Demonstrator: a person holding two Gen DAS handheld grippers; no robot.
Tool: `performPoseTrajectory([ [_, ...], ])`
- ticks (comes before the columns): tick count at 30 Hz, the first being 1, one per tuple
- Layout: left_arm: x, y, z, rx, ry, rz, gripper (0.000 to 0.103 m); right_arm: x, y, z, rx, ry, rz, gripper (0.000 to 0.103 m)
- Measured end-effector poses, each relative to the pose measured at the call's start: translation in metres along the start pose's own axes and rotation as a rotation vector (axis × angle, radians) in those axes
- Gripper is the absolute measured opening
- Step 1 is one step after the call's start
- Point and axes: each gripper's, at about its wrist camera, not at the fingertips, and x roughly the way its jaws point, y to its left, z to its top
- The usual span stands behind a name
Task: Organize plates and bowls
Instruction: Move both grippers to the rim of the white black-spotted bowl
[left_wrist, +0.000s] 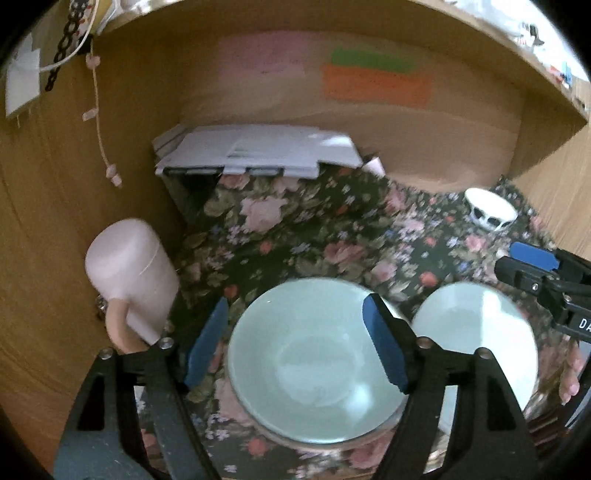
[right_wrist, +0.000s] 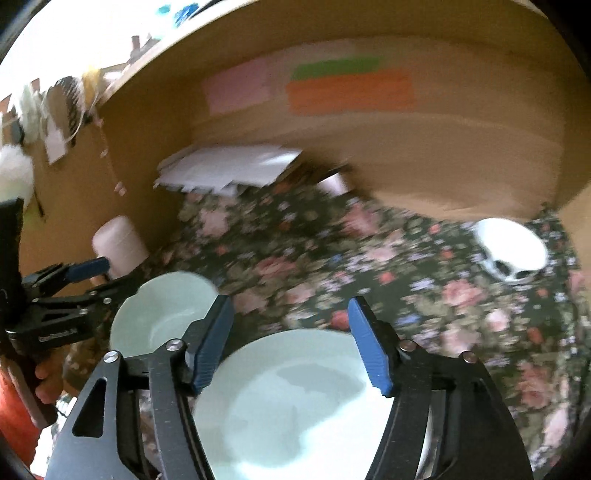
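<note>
Two pale green bowls sit side by side on a floral cloth (left_wrist: 295, 236). My left gripper (left_wrist: 295, 343) is open above the left bowl (left_wrist: 314, 362), its blue pads either side of the rim. My right gripper (right_wrist: 291, 343) is open above the right bowl (right_wrist: 295, 406), which also shows in the left wrist view (left_wrist: 476, 332). The left bowl also shows in the right wrist view (right_wrist: 166, 310), with the left gripper (right_wrist: 88, 273) beside it. A small white patterned bowl (left_wrist: 489, 212) stands far right, also in the right wrist view (right_wrist: 513, 251).
A pink mug (left_wrist: 129, 273) stands at the left against the wooden wall. A stack of white papers on a dark box (left_wrist: 255, 151) sits at the back. Wooden walls (left_wrist: 369, 110) with coloured notes enclose the nook.
</note>
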Motion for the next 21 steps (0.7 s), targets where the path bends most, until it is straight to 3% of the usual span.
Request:
performPoseTrajectory([
  [3, -0.006, -0.014, 0.011, -0.009, -0.043, -0.026, 0.086, -0.014, -0.021, 0.006, 0.018, -0.032, -0.050, 0.064],
  [5, -0.008, -0.025, 0.019, -0.011, -0.067, -0.038, 0.091, -0.023, -0.035, 0.010, 0.035, -0.057, -0.089, 0.071],
  [9, -0.005, -0.049, 0.034, 0.014, -0.066, -0.058, 0.093, -0.036, -0.063, 0.015, 0.061, -0.090, -0.151, 0.073],
  [14, 0.011, -0.080, 0.058, 0.028, -0.010, -0.084, 0.094, -0.045, -0.101, 0.022, 0.103, -0.111, -0.224, 0.073],
  [21, 0.034, -0.119, 0.077, 0.078, -0.007, -0.101, 0.094, -0.036, -0.154, 0.029, 0.182, -0.092, -0.305, 0.073],
])
